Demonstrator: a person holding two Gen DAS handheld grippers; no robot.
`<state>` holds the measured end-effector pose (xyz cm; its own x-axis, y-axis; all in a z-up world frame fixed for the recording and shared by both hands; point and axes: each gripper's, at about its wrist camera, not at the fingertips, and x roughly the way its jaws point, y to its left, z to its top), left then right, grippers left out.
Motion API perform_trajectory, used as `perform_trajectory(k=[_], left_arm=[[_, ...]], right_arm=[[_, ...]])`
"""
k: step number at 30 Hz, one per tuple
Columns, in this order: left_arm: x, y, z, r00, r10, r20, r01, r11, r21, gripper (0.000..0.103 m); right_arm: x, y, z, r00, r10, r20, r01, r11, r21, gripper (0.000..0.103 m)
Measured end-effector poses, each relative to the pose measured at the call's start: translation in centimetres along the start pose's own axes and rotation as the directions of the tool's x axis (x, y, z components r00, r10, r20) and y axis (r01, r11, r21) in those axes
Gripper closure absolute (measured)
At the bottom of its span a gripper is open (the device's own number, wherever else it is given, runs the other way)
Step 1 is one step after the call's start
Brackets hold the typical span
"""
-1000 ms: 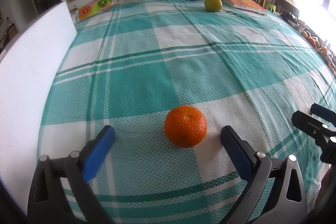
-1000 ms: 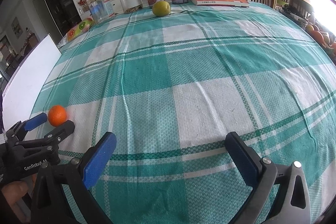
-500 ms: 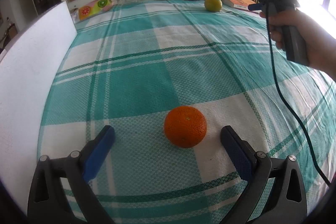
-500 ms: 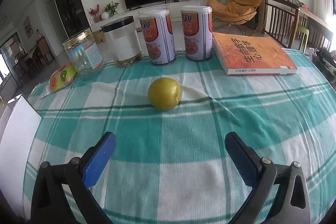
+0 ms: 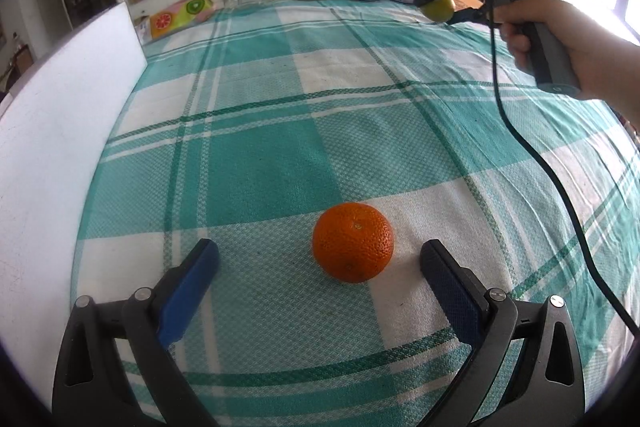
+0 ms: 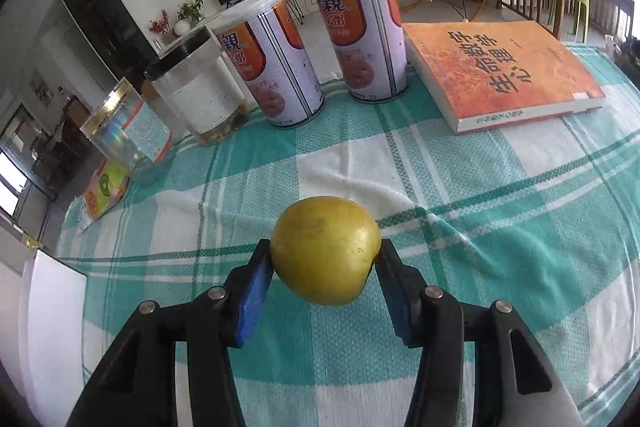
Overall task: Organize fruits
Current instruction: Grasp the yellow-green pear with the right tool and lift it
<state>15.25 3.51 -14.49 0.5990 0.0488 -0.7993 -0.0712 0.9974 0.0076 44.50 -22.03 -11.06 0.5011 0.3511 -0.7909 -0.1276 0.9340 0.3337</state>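
Right wrist view: two tins (image 6: 316,51) and book (image 6: 500,75) behind | right gripper (image 6: 324,271), jaws just closed, clamps round yellow fruit (image 6: 326,251) | left gripper (image 5: 320,267) gapes around orange (image 5: 353,242) on tablecloth (image 5: 280,131).

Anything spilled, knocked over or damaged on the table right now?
Nothing stands out. The cans and jars stand upright, the book lies flat, and the orange and yellow-green fruit look intact.

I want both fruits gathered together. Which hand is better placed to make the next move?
Right. The right gripper is closed on the yellow-green fruit, its jaws having just closed; the left gripper is open around the orange.
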Motion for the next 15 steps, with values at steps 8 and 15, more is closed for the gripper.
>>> perform_trajectory(k=[8, 15], left_arm=[[0.0, 0.0, 0.0, 1.000, 0.000, 0.000, 0.000, 1.000, 0.000, 0.001], [0.0, 0.0, 0.0, 1.000, 0.000, 0.000, 0.000, 1.000, 0.000, 0.001]], right_arm=[[-9.8, -3.8, -12.4, 0.961, 0.250, -0.116, -0.220, 0.950, 0.220, 0.051], [-12.5, -5.1, -21.3, 0.947, 0.312, -0.078, -0.273, 0.908, 0.318, 0.051]])
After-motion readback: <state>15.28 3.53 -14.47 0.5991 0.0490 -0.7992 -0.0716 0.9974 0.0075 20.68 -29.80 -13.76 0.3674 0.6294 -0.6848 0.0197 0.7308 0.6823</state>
